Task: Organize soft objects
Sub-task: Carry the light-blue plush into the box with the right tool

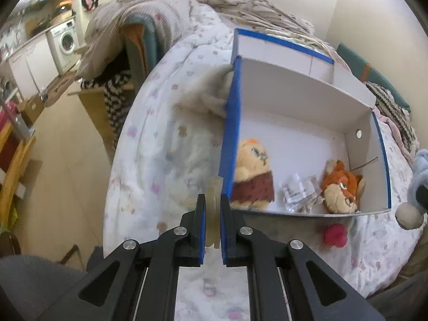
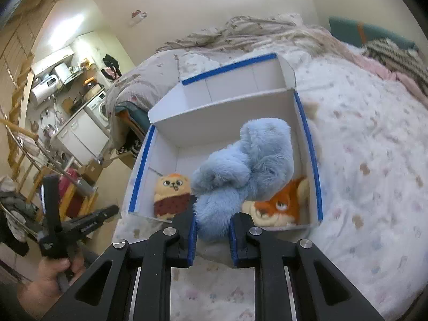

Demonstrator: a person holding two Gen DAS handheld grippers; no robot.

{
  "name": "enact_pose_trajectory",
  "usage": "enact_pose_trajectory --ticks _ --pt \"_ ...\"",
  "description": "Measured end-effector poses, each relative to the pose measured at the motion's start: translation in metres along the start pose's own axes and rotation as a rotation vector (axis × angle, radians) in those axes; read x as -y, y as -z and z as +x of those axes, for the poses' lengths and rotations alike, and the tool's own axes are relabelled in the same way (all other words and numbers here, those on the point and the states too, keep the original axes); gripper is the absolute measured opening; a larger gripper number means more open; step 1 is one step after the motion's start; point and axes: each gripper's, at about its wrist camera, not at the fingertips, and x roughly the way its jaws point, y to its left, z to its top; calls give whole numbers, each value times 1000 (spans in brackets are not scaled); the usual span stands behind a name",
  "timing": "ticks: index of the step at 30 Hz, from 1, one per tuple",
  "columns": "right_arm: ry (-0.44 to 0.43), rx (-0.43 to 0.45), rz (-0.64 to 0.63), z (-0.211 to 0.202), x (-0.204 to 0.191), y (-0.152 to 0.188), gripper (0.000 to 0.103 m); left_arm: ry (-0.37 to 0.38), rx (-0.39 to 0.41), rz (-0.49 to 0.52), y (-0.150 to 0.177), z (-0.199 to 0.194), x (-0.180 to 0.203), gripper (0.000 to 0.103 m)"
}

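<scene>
Right claw clamped on blue plush, hanging over box on bed. Left claw clamped on pale ring beside box. Bear plush, fox plush inside.

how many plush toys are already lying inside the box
2. The yellow plush in the brown outfit lies at one near corner of the box, the orange fox plush at the other. The blue plush hangs above in the right gripper.
</scene>
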Motion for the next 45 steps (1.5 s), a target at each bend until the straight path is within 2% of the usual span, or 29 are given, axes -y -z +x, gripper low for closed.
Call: enact_pose_trajectory --ticks 13,24,31,35,38,41,45 --pt "27 35 -34 27 3 -32 21 43 65 153 -48 0 63 8" --pt "50 33 -38 65 12 -58 21 49 111 195 -89 22 98 8" --pt "76 -25 -43 97 17 -59 21 48 81 205 -93 60 108 8" --pt "64 -94 23 115 27 -49 21 45 51 181 -82 80 101 8" --pt "59 -145 61 125 30 -40 21 35 46 205 -77 89 104 8" --pt "82 -182 35 134 29 -37 21 25 44 227 -76 95 108 8" --pt "108 -233 46 145 33 -32 21 29 18 211 -76 104 106 8"
